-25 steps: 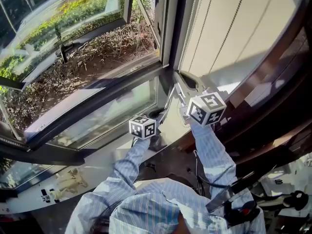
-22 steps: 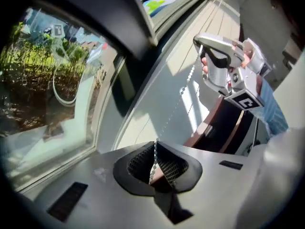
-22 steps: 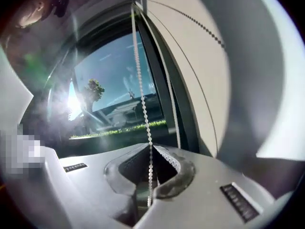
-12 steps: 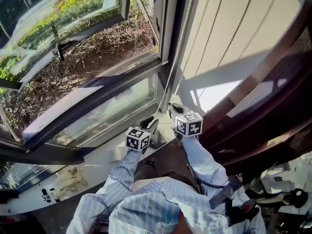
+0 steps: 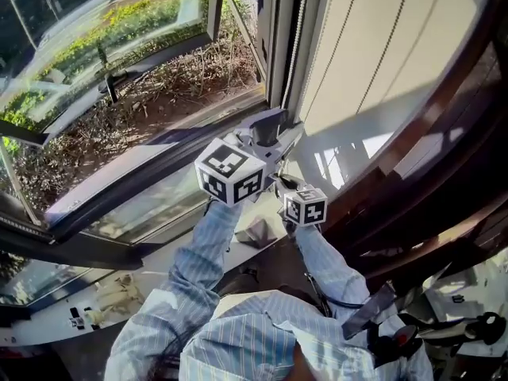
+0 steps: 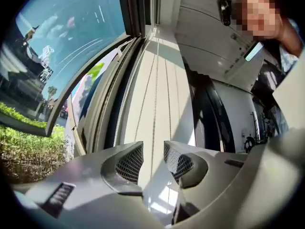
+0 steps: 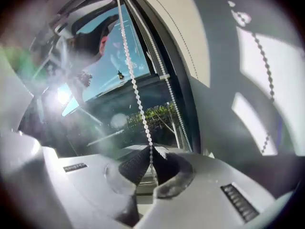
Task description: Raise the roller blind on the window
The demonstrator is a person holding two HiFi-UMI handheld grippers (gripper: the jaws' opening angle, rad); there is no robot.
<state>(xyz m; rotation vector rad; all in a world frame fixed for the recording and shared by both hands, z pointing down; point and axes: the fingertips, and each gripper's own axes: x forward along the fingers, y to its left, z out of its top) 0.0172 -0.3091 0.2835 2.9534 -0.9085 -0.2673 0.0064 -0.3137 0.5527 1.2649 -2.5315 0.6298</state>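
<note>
Head view: a cream roller blind covers the right-hand pane. Its bead chain hangs beside the dark window frame. The left gripper is held high near the chain, and the right gripper sits lower, above the pale sill. A bed of dry twigs lies outside.

Left gripper view: the left gripper is released and empty, with the blind beyond it.

Right gripper view: the right gripper is clenched on the bead chain, and sun glare hazes the glass.

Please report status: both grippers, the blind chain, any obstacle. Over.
Left gripper open, empty, facing the roller blind. Right gripper shut on bead chain. No obstacle seen on the chain.
</note>
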